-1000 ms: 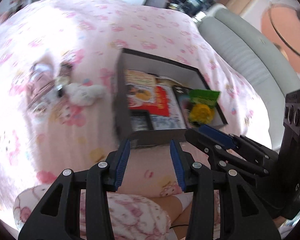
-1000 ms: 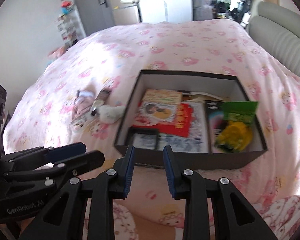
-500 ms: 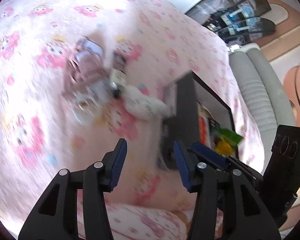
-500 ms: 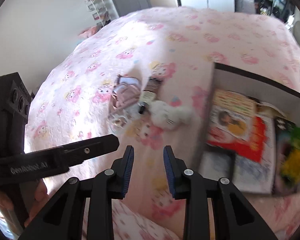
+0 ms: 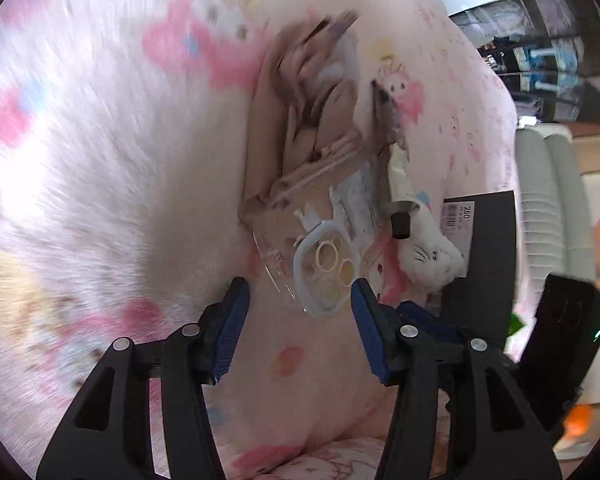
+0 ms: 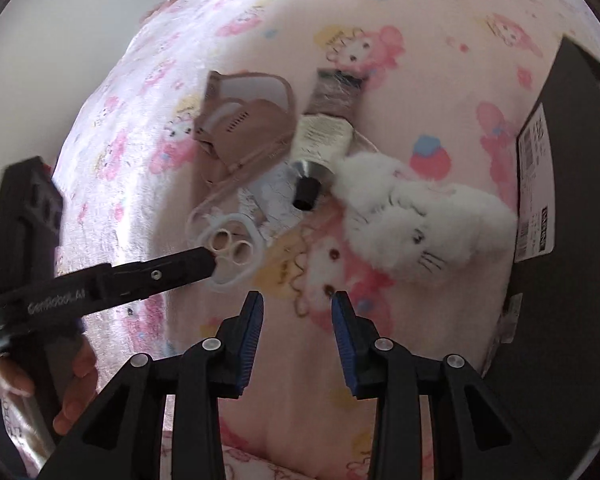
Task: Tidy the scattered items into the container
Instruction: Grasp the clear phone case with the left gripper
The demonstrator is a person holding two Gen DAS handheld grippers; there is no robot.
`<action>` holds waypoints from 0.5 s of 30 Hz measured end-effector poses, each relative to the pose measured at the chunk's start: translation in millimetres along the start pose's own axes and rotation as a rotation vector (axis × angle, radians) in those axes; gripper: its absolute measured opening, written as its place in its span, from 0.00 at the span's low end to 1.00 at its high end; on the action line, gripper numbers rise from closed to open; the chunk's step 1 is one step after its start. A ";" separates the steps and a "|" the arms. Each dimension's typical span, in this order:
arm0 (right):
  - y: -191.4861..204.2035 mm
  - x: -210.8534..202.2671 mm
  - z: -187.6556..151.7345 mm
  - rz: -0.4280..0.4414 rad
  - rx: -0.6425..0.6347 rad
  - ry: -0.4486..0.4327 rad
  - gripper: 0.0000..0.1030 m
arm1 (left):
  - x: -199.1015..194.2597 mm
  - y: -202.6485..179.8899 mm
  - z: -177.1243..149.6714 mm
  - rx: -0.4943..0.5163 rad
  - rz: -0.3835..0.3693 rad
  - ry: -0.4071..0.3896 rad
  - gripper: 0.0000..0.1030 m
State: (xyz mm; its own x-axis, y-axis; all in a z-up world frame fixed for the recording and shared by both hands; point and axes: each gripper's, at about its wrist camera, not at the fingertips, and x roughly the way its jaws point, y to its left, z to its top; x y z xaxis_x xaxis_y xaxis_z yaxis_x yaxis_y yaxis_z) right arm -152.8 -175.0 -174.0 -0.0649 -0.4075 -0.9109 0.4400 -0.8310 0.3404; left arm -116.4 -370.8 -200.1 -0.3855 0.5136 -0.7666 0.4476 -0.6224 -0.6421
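1. Below, we see the left gripper point(image 5: 298, 312), jaws closing and empty, just before the clear phone case point(image 5: 320, 268).
2. Our right gripper point(image 6: 297, 322), jaws opening and empty, faces the white plush cat point(image 6: 424, 220) beside the black box point(image 6: 572, 200).

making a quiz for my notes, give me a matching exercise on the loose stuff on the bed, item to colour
Items:
1. plush cat
2. tube's cap
3. folded garment
4. box wall

Colours:
a. tan brown
b. white
c. dark grey
d. black

Pairs: 1-b, 2-d, 3-a, 4-c
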 end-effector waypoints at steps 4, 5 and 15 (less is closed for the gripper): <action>-0.5 -1.0 -5.0 -0.003 -0.009 -0.008 0.30 | -0.8 9.3 -3.7 -0.019 -0.131 0.000 0.24; 0.0 -3.4 -6.1 -0.008 -0.010 -0.016 0.30 | -6.6 11.0 -8.0 -0.017 -0.153 -0.013 0.18; 15.1 -13.0 -14.4 0.039 -0.079 -0.041 0.34 | -70.0 59.0 -92.0 -0.013 0.044 -0.087 0.22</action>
State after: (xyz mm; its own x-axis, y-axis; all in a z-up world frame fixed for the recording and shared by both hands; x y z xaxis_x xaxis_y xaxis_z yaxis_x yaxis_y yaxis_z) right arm -132.4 -176.8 -160.3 -0.0822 -0.4550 -0.8867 0.5124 -0.7824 0.3540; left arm 11.3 -389.1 -185.2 -0.4337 0.4320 -0.7907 0.4758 -0.6355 -0.6081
